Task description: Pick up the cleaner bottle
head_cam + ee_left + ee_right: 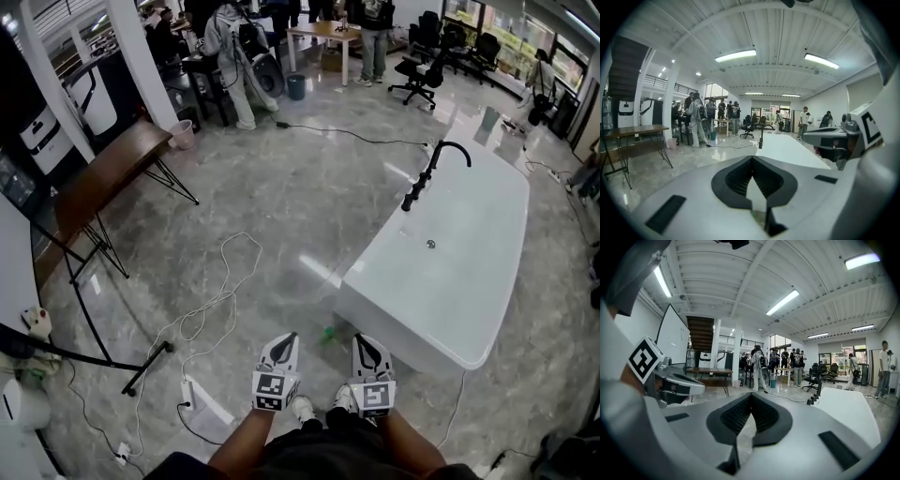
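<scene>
A small green thing lies on the floor by the near corner of the white bathtub; it is too small to tell whether it is the cleaner bottle. My left gripper and right gripper hover side by side just short of it, both pointing forward. In the left gripper view the left gripper has its jaws meeting at the tips with nothing between them. The right gripper looks the same in its own view, shut and empty. No bottle shows in either gripper view.
The bathtub carries a black tap at its far end. White cables and a power strip lie on the marble floor to the left. A wooden table on black legs stands further left. People and office chairs are far back.
</scene>
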`<state>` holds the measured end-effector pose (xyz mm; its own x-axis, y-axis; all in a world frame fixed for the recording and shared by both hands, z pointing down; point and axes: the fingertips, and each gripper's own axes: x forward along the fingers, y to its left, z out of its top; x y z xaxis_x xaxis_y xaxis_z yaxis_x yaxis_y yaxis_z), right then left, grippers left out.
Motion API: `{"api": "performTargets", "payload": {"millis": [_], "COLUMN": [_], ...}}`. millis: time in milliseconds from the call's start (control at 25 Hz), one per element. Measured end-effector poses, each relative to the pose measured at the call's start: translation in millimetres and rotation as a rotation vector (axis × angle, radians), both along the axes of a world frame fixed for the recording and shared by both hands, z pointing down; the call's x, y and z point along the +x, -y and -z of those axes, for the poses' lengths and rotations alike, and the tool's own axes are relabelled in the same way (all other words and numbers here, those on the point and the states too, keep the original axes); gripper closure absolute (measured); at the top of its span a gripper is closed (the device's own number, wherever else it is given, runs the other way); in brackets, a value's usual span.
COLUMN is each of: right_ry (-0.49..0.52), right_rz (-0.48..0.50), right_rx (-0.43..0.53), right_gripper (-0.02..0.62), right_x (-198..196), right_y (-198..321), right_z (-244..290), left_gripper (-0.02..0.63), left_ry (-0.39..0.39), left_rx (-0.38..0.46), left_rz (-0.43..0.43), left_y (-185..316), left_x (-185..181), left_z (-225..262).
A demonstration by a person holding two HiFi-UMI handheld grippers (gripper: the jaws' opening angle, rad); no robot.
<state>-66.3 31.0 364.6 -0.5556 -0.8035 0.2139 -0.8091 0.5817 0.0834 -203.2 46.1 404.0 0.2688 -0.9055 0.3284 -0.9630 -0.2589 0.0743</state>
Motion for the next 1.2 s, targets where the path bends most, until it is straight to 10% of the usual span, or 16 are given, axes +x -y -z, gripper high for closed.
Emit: {"api": "performTargets", "payload": {"millis": [560, 1200], "right_ry": [0.038, 0.055], "right_rz": [-0.002, -0.23], "right_rx": [-0.075, -0.14], "right_gripper": [0.578, 0.578], "right_x": [27.0, 21.5], "right_y": [70.5, 84.4], "right_z": [-87.6, -263.9], "left_gripper": [0.6, 0.598], "left_ry": [0.059, 0.064], "left_rx": [-0.083, -0.14], "left_rz": [-0.06, -0.266], "left_y": [62.6, 93.2], "left_x": [37.6, 44.6], "left_z": [-104.2, -296.1]}}
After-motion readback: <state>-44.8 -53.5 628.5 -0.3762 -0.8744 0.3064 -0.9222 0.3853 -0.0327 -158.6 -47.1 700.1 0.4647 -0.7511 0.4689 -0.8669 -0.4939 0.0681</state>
